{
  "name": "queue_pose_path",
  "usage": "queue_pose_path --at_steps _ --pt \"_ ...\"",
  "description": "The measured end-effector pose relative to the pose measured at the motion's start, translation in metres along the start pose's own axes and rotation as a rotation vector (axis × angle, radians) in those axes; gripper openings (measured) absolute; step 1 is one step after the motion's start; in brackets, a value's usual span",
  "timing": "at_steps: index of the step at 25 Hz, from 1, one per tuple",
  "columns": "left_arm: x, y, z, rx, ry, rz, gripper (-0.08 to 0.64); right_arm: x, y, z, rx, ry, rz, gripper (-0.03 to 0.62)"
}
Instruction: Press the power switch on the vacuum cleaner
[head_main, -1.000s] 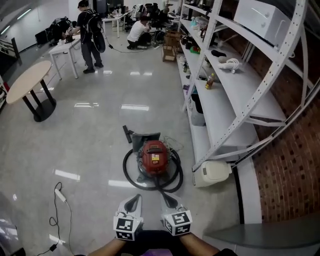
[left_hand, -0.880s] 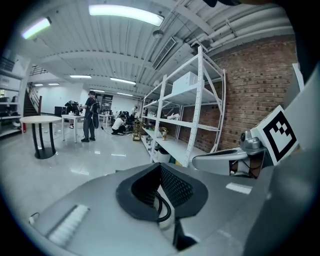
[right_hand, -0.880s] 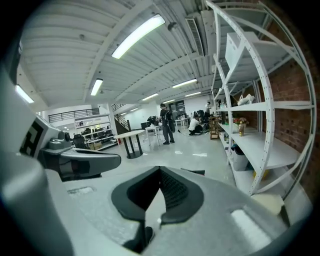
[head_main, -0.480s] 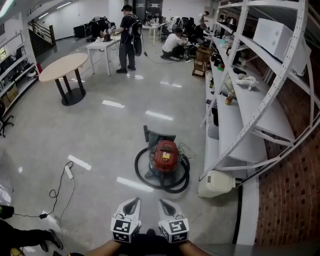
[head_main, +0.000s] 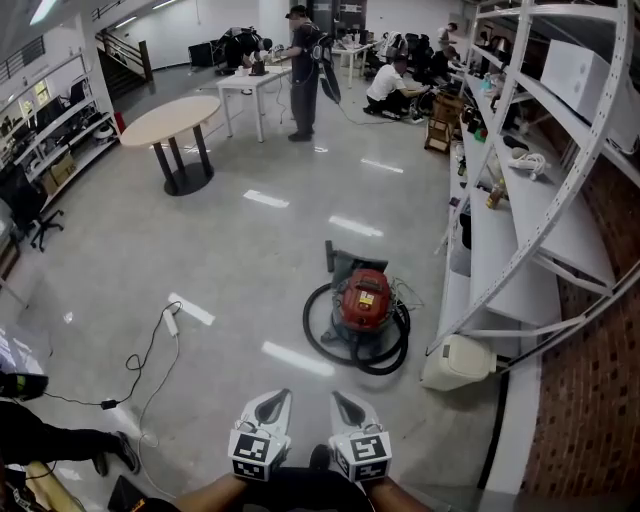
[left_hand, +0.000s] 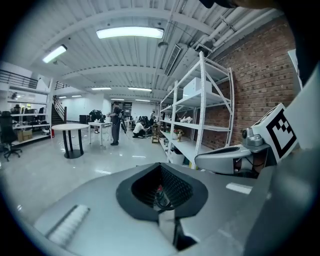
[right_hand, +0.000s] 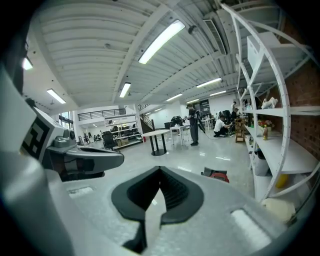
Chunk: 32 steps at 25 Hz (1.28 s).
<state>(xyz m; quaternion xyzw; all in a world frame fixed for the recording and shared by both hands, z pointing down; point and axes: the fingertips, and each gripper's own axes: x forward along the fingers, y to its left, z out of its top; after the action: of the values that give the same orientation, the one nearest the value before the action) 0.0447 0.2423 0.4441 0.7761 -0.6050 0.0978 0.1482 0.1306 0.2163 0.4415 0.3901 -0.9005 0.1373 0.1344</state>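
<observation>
Both grippers are held low and close to the body. The left gripper (head_main: 277, 397) and the right gripper (head_main: 343, 399) are each clenched with nothing between the jaws.

The vacuum cleaner (head_main: 364, 297) stands on the floor (head_main: 230, 250) ahead and slightly right, well apart from both grippers. It is ringed by its black hose (head_main: 352, 356). The switch cannot be made out at this range. The red canister is judged rigid and fairly heavy. No grasp should be needed: the switch is best pressed from above with closed jaw tips. The glossy floor may let the canister slide under a sideways push.

A power strip (head_main: 171, 321) lies to the left. White shelving (head_main: 520, 205) lines the brick wall (head_main: 590, 390). A round table (head_main: 170, 120) and several people are seen beyond.
</observation>
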Motion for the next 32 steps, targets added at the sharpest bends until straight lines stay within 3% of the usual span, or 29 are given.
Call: queue_pose_path --at_steps 6,19,25,32 --pt "-0.030 0.009 -0.011 -0.001 -0.024 -0.002 0.017 -0.007 0.040 -0.014 -0.034 0.029 0.016 -0.008" --pt "-0.122 0.056 -0.054 -0.084 -0.042 -0.054 0.017 -0.042 0.125 -0.045 0.000 0.068 -0.112 -0.008" --pt "-0.140 0.060 -0.056 -0.066 -0.053 -0.098 0.017 -0.061 0.146 -0.052 0.014 0.062 -0.160 -0.008" --pt "-0.150 0.063 -0.061 -0.045 -0.067 -0.086 0.017 -0.059 0.157 -0.057 -0.033 0.046 -0.136 -0.008"
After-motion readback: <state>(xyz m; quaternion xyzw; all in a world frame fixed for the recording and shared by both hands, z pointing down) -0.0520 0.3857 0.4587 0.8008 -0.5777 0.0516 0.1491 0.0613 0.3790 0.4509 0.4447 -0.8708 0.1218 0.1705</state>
